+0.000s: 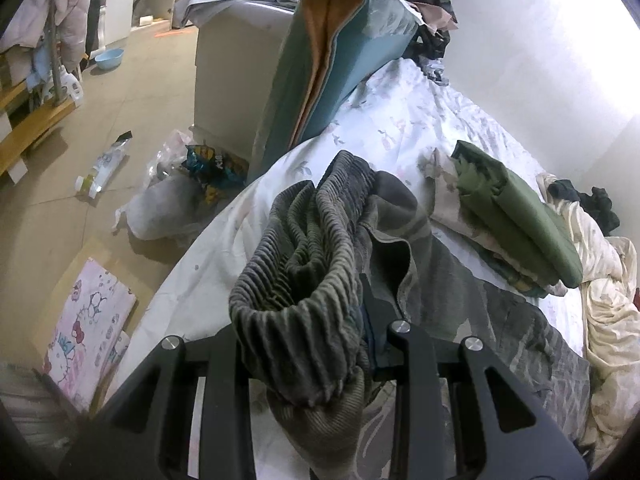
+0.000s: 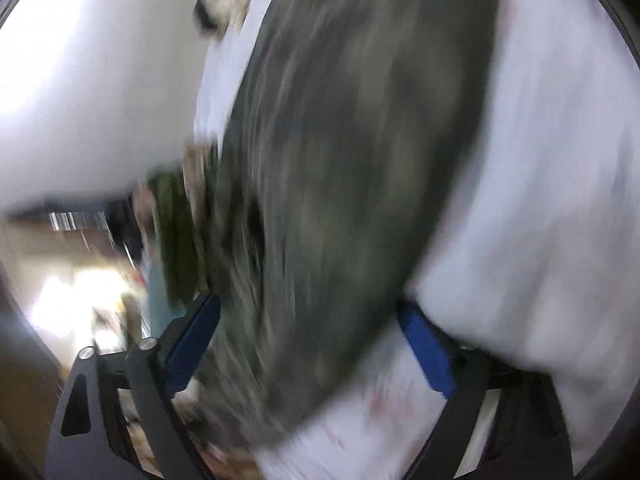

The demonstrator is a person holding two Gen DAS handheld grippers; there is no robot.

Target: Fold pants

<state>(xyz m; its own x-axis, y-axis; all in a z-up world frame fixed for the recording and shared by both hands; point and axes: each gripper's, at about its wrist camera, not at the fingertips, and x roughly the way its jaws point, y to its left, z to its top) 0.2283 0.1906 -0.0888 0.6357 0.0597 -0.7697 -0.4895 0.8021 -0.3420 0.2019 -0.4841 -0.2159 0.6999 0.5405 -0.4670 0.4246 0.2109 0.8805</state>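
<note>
Grey-green camouflage pants (image 1: 500,300) lie across a white floral bed sheet (image 1: 400,128). Their ribbed elastic waistband (image 1: 304,264) is bunched and lifted off the bed, with my left gripper (image 1: 332,312) shut on it. One finger is hidden behind the cloth. The right wrist view is badly blurred. There the pants (image 2: 340,160) run up the middle over the sheet (image 2: 540,200). My right gripper (image 2: 308,304) is open just above them, its blue pads (image 2: 192,344) wide apart on either side of the cloth and not pressing on it.
A folded olive-green garment (image 1: 516,208) lies on the bed beyond the pants, and a cream quilt (image 1: 608,300) is heaped at the right. A teal and orange cushion (image 1: 320,60) leans on a white cabinet (image 1: 228,60). On the floor at the left lie a bottle (image 1: 100,172) and bags (image 1: 172,204).
</note>
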